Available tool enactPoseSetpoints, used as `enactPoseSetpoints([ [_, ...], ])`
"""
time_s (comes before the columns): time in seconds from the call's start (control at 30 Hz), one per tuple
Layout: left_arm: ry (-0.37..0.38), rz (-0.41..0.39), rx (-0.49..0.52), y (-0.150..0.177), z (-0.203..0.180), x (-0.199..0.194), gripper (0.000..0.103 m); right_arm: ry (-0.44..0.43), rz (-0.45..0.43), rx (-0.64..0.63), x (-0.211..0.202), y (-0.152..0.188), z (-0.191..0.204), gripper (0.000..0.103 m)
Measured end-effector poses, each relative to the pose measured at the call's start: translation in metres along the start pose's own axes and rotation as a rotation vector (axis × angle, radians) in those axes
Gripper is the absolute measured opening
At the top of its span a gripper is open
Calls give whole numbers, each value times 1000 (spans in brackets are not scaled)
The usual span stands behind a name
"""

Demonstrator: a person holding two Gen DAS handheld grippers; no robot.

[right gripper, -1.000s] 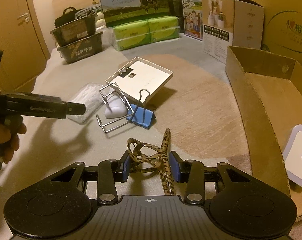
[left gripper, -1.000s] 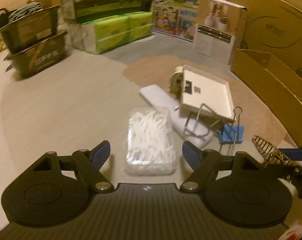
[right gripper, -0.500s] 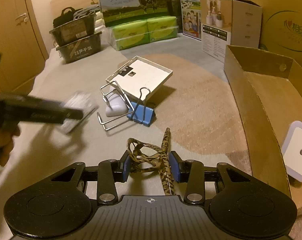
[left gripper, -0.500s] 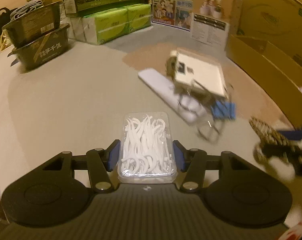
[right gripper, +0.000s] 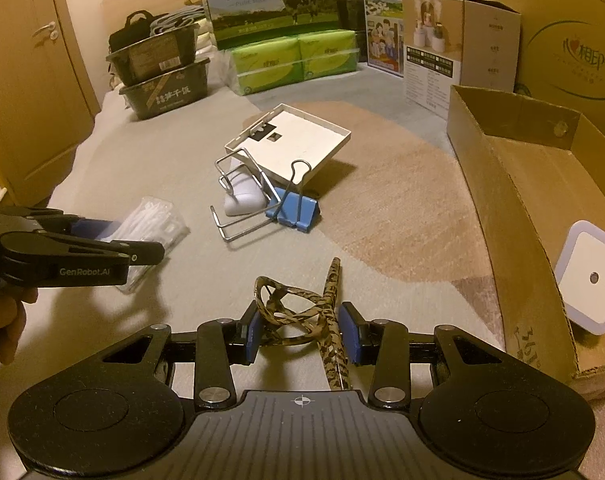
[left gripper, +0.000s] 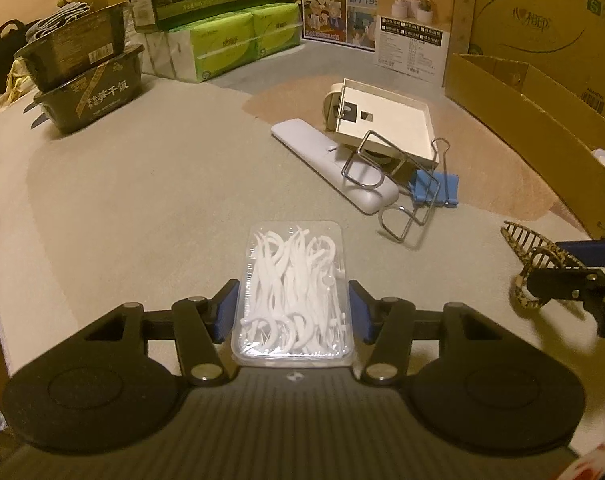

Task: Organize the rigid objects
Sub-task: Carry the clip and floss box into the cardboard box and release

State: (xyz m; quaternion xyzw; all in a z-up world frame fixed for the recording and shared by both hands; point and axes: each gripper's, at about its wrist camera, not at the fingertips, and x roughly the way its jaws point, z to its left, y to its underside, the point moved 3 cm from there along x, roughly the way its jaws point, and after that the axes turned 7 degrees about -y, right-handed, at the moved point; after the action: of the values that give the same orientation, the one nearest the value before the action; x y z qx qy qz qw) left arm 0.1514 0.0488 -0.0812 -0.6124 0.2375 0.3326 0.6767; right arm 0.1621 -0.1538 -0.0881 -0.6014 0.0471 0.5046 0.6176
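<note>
My left gripper (left gripper: 293, 312) is shut on a clear plastic box of white floss picks (left gripper: 292, 292), held above the grey mat; the box also shows in the right wrist view (right gripper: 150, 226). My right gripper (right gripper: 302, 334) is shut on a leopard-print hair claw clip (right gripper: 302, 316), which also shows in the left wrist view (left gripper: 536, 256). On the mat lie a white tray-like box (right gripper: 294, 142), a white remote (left gripper: 334, 168), a wire rack (right gripper: 242, 196) and a blue binder clip (right gripper: 294, 210).
An open cardboard box (right gripper: 514, 184) stands at the right with a white square night light (right gripper: 590, 280) inside. Green tissue packs (right gripper: 294, 60), milk cartons, a printed box (right gripper: 434, 48) and stacked black baskets (right gripper: 162, 76) line the back. A door is at the left.
My left gripper closed on the floss pick box and lifted it off the mat. My right gripper kept hold of the hair clip and barely moved.
</note>
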Motion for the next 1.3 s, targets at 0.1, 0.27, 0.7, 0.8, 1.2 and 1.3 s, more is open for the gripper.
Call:
enactPoseSetpoints([
  [0.1, -1, -3, -13, 2, 0, -12, 53, 4, -11, 2, -7, 0, 1, 40],
  [0.27, 19, -21, -22, 0, -9, -33, 53, 7, -31, -4, -23, 1, 5, 40],
  [0.7, 76, -63, -21, -5, -35, -74, 53, 15, -82, 3, -62, 2, 9, 40],
  [0.8, 86, -70, -25, -8, -38, -80, 53, 17, -97, 8, -68, 1, 8, 40],
  [1.2, 110, -84, -31, -20, -54, -94, 53, 24, -149, 17, -94, -2, 6, 40],
  [1.3, 119, -85, -28, -23, -59, -96, 53, 31, -164, 21, -101, -4, 2, 40],
])
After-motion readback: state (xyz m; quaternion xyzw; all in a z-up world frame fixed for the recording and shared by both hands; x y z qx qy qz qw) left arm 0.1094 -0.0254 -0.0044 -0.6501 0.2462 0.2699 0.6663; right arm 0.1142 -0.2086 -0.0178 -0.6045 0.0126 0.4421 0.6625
